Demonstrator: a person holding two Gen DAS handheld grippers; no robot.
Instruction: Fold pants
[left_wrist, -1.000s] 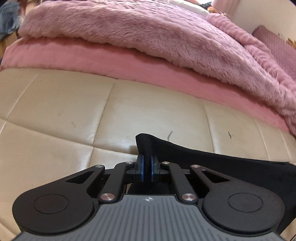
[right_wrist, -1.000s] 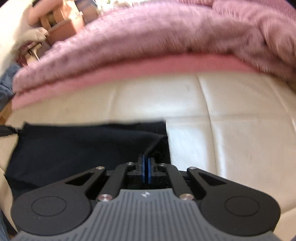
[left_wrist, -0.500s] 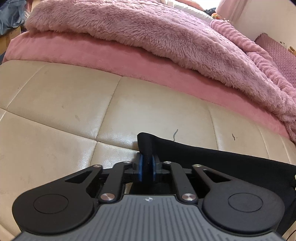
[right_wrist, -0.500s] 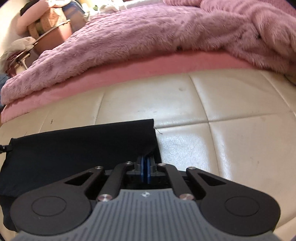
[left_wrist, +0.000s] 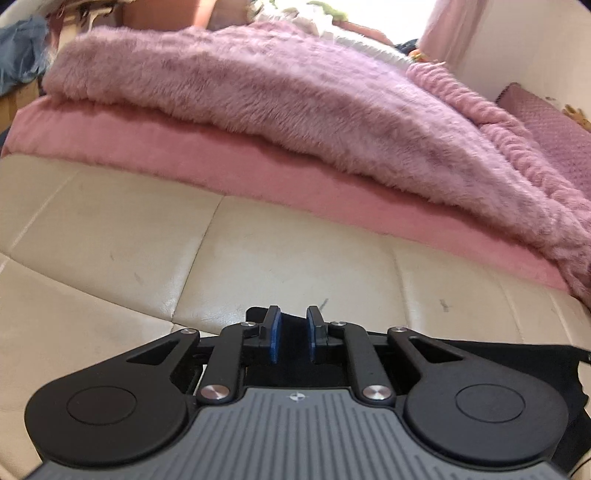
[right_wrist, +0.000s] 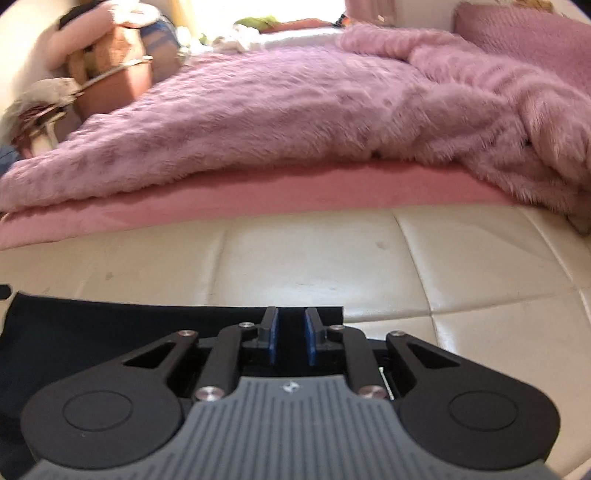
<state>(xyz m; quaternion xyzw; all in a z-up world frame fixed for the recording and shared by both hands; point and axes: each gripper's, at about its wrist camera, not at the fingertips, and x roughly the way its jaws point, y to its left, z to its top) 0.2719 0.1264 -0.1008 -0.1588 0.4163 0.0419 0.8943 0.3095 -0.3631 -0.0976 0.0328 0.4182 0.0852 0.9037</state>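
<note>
The black pants (right_wrist: 110, 332) lie flat on the cream leather surface (right_wrist: 314, 258). In the right wrist view they stretch left from under the gripper. In the left wrist view the pants (left_wrist: 498, 354) stretch to the right. My left gripper (left_wrist: 291, 325) is open, its blue pads apart over the pants' left corner. My right gripper (right_wrist: 291, 325) is open over the pants' right corner. Neither holds cloth.
A pink sheet (left_wrist: 221, 162) and a fluffy pink blanket (left_wrist: 295, 92) lie just beyond the cream surface. The blanket (right_wrist: 295, 110) fills the far side in the right wrist view. Boxes and clutter (right_wrist: 110, 74) stand at the far left.
Both grippers were shut on the pants' corners; now both have opened and let the cloth go. The pants lie flat. Both grippers have lifted a little.
</note>
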